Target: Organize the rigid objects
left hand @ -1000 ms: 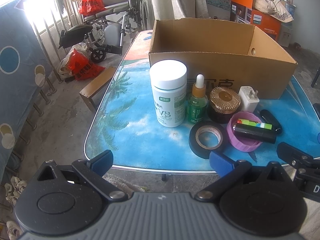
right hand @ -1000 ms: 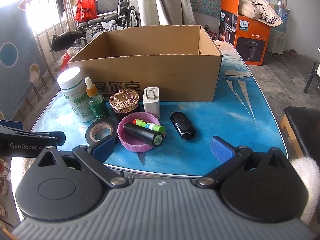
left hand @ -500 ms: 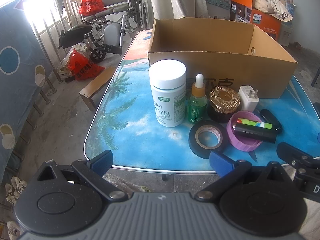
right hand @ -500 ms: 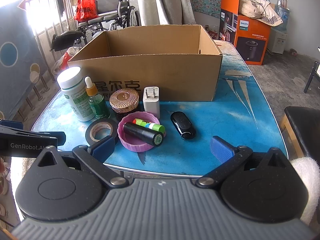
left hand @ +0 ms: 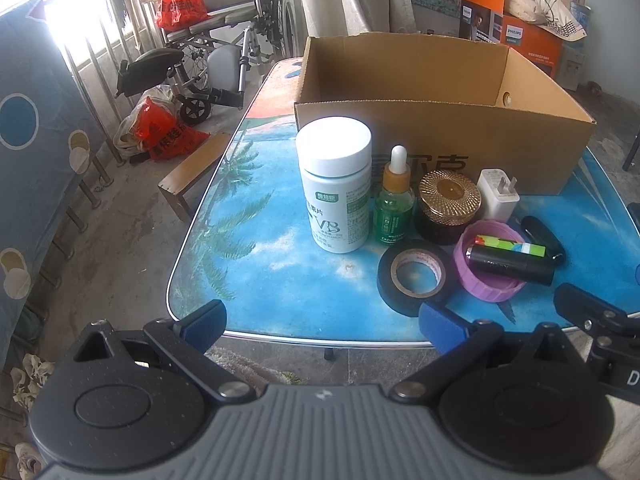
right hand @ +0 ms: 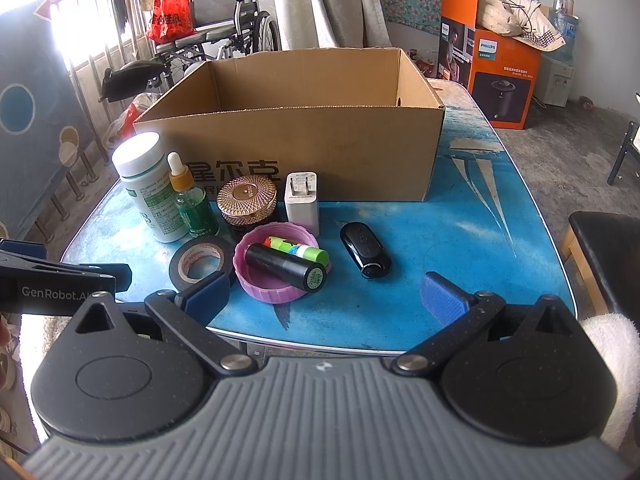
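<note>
Blue palm-print table [left hand: 248,240] holds everything near the cardboard box [right hand: 304,136]. Black tube [right hand: 285,267] lies flat across the purple lid [right hand: 256,284], long axis left-right. Left gripper [left hand: 322,322] and right gripper [right hand: 324,294] both spread wide, empty.

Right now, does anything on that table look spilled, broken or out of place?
Nothing spilled or broken. One oddity: the upturned purple lid serves as a dish for a black tube and a green stick.
</note>
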Action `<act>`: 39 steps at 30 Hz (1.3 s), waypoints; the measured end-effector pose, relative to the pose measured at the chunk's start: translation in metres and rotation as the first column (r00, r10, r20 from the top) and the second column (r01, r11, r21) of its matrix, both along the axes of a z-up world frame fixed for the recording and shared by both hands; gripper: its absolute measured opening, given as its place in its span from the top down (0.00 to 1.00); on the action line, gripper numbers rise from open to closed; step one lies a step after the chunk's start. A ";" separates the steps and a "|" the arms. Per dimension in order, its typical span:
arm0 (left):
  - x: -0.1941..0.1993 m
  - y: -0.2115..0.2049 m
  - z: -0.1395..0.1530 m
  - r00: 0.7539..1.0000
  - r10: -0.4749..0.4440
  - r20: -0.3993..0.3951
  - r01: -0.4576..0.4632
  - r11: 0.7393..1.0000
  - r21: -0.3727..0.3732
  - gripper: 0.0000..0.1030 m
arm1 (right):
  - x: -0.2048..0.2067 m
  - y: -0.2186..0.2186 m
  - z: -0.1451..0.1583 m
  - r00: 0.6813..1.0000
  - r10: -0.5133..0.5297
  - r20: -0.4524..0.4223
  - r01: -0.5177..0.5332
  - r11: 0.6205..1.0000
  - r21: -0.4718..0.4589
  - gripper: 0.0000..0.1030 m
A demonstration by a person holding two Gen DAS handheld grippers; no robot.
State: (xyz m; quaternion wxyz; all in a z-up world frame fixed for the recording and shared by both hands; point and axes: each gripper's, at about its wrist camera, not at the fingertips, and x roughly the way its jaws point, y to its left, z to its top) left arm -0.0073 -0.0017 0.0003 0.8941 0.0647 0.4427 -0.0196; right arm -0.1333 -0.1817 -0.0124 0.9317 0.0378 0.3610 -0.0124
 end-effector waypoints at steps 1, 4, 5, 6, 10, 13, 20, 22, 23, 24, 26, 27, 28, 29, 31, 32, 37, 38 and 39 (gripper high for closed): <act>0.001 -0.001 0.000 1.000 0.000 -0.001 0.000 1.000 0.001 0.00 | 0.000 0.000 0.000 1.000 0.000 0.000 0.000 1.000 0.000 0.01; 0.001 -0.002 -0.001 1.000 -0.001 -0.001 0.001 1.000 0.002 0.00 | 0.000 0.000 0.000 1.000 0.001 0.001 -0.001 1.000 -0.001 0.01; 0.001 -0.001 -0.001 1.000 -0.001 -0.001 0.001 1.000 0.002 0.00 | 0.000 0.000 0.000 1.000 0.000 0.001 0.000 1.000 0.000 0.01; 0.001 -0.001 -0.001 1.000 -0.002 -0.002 0.002 1.000 0.003 0.00 | 0.000 0.000 0.000 1.000 0.000 0.002 0.000 1.000 0.000 0.01; 0.002 -0.001 -0.003 1.000 -0.002 -0.006 0.003 1.000 0.006 0.00 | 0.002 -0.005 0.000 1.000 -0.004 0.005 0.004 1.000 0.005 0.01; 0.003 -0.002 -0.004 1.000 -0.006 -0.010 0.006 1.000 0.011 0.00 | 0.005 -0.009 -0.001 1.000 -0.006 0.007 0.006 1.000 0.010 0.01; 0.008 -0.014 -0.002 0.998 -0.059 0.010 0.059 0.998 0.010 0.00 | 0.009 -0.031 -0.001 0.999 -0.010 0.053 0.006 0.998 0.069 0.01; 0.005 -0.017 -0.001 0.995 -0.093 0.041 0.093 0.996 -0.009 0.00 | 0.005 -0.041 0.001 0.996 0.001 0.092 -0.012 0.992 0.123 0.01; 0.004 -0.019 -0.002 0.992 -0.118 0.055 0.119 0.992 -0.027 0.00 | 0.002 -0.048 0.001 0.994 0.009 0.111 -0.027 0.986 0.164 0.01; 0.003 -0.020 -0.002 0.987 -0.146 0.065 0.150 0.988 -0.050 0.00 | 0.000 -0.053 0.000 0.993 0.011 0.118 -0.035 0.979 0.203 0.01; 0.003 -0.020 -0.003 0.976 -0.201 0.080 0.209 0.973 -0.101 0.00 | -0.004 -0.064 -0.004 0.992 0.008 0.126 -0.044 0.958 0.282 0.01; 0.004 -0.020 -0.005 0.967 -0.237 0.093 0.248 0.958 -0.140 0.00 | -0.006 -0.067 -0.006 0.992 0.003 0.128 -0.043 0.949 0.312 0.01; 0.004 -0.021 -0.006 0.959 -0.261 0.107 0.276 0.948 -0.161 0.00 | -0.008 -0.070 -0.009 0.992 -0.001 0.128 -0.043 0.938 0.344 0.01; 0.005 -0.024 -0.008 0.950 -0.288 0.124 0.306 0.936 -0.174 0.00 | -0.009 -0.073 -0.012 0.992 -0.003 0.128 -0.045 0.928 0.369 0.01; 0.006 -0.030 -0.011 0.934 -0.328 0.143 0.350 0.920 -0.174 0.01 | -0.010 -0.076 -0.018 0.992 -0.010 0.128 -0.045 0.907 0.419 0.01; 0.008 -0.034 -0.014 0.925 -0.350 0.148 0.372 0.914 -0.164 0.01 | -0.009 -0.078 -0.020 0.992 -0.011 0.130 -0.047 0.896 0.441 0.02; 0.016 -0.055 -0.023 0.888 -0.439 0.138 0.455 0.882 -0.121 0.11 | 0.004 -0.087 -0.035 0.995 -0.011 0.102 -0.048 0.829 0.557 0.13; 0.017 -0.059 -0.025 0.877 -0.461 0.132 0.475 0.873 -0.111 0.13 | 0.008 -0.088 -0.039 0.996 -0.009 0.092 -0.046 0.816 0.576 0.17; 0.016 -0.062 -0.026 0.869 -0.477 0.132 0.490 0.866 -0.100 0.14 | 0.013 -0.089 -0.042 0.997 -0.006 0.081 -0.043 0.804 0.593 0.23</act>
